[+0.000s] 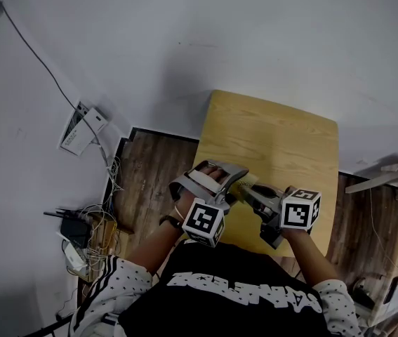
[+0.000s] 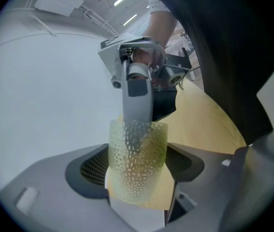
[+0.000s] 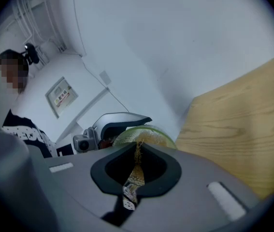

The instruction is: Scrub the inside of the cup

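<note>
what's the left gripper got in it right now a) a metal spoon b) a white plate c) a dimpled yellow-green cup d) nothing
C: in the left gripper view the left gripper has its fingers shut on the dimpled, see-through yellow-green cup; the right gripper pinches a thin scrubber.

Black T-shirt (image 1: 241,293), white lettering. White sleeves (image 1: 118,286), dark dots, black stripes. Dark wristband (image 1: 171,222). Grey left gripper (image 2: 137,170), right gripper (image 3: 136,173), each with 1 black-and-white marker cube (image 1: 203,222).

The cup (image 2: 137,161) sits in the left tool (image 1: 216,176) above the worktop's (image 1: 276,139) near edge. From its right, the right tool (image 1: 253,194) pokes a scrubbing pad (image 3: 136,170) into it.
</note>
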The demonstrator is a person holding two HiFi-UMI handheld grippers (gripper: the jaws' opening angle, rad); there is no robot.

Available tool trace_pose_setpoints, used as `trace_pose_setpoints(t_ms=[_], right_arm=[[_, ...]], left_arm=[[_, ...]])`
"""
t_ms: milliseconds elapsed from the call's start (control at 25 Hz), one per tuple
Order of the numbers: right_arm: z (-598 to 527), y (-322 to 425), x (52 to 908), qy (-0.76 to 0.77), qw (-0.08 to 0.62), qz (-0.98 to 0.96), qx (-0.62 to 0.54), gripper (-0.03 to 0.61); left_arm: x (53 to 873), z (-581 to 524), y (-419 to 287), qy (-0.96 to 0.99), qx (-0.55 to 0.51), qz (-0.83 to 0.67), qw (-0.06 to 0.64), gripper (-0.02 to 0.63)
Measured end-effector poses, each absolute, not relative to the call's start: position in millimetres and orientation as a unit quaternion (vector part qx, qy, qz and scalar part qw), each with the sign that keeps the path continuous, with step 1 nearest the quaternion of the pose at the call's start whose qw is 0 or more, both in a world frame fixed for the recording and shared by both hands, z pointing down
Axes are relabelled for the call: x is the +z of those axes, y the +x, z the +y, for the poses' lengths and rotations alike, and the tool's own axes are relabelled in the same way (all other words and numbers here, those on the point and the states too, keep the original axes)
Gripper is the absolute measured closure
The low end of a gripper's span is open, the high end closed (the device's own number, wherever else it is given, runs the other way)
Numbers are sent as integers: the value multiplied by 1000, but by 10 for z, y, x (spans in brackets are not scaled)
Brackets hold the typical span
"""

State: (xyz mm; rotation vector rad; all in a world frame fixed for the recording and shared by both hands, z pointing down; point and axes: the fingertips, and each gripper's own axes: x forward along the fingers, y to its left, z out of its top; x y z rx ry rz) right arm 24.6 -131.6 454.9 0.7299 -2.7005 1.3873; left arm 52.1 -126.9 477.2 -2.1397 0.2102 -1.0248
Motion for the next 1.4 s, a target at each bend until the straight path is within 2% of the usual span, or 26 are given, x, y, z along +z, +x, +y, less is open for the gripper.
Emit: trace_pose_setpoints(t_ms=[640,1400], right_arm=[[-1163,140,4790,237,241,-919,205,554],[-921,180,4988,110,462,-875,-94,551]], left_arm=[[4958,-1205,477,-866,-399,73,291,256],[5057,-1060,530,-895,-386,35,219,256]])
